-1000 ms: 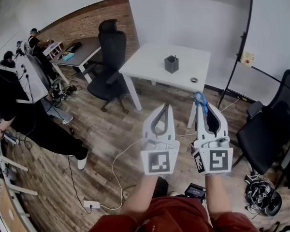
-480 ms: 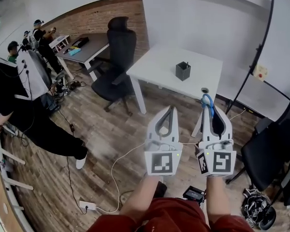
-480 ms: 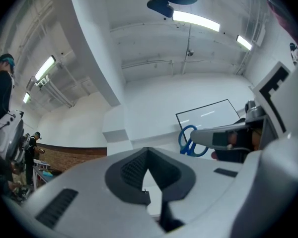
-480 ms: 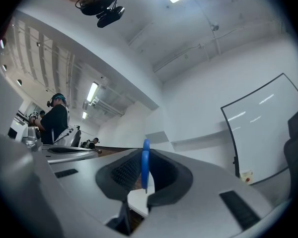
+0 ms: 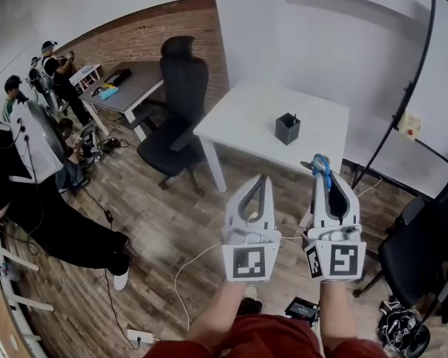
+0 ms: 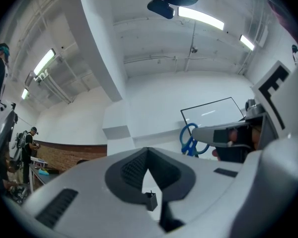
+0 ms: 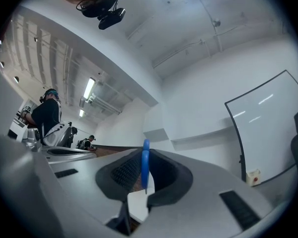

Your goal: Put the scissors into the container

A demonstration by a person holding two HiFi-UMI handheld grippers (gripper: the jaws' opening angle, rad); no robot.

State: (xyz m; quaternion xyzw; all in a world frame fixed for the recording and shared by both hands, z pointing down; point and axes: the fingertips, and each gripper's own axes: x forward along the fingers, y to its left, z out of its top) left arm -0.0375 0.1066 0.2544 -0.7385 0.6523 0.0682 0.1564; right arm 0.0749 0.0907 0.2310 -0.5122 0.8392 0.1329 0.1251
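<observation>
The pick-up looked done. The blue-handled scissors (image 5: 319, 162) sat in the right gripper (image 5: 325, 179), whose jaws were narrowed onto them. In the right gripper view the blue handle stood edge-on between the two dark pads. From the head view, the handle loops stuck out beyond the jaw tips, and no view showed the blades clearly.

The left gripper (image 5: 262, 179) carried nothing, and its jaw tips met in a closed point. It was held beside the right gripper, both of them out in front of the person and above the wooden floor (image 5: 172, 222).

The delivery was not yet made. The small dark square container (image 5: 287, 128) stood upright on the white rectangular table (image 5: 239, 118), on the right half of the top and set in from its edges. It was apart from the scissors and ahead of them, with the near edge of the table lying between.

What seemed left was the whole placing. The scissors still had to be brought over the open mouth of the container, turned so that one end could enter, lowered in, and let go.
</observation>
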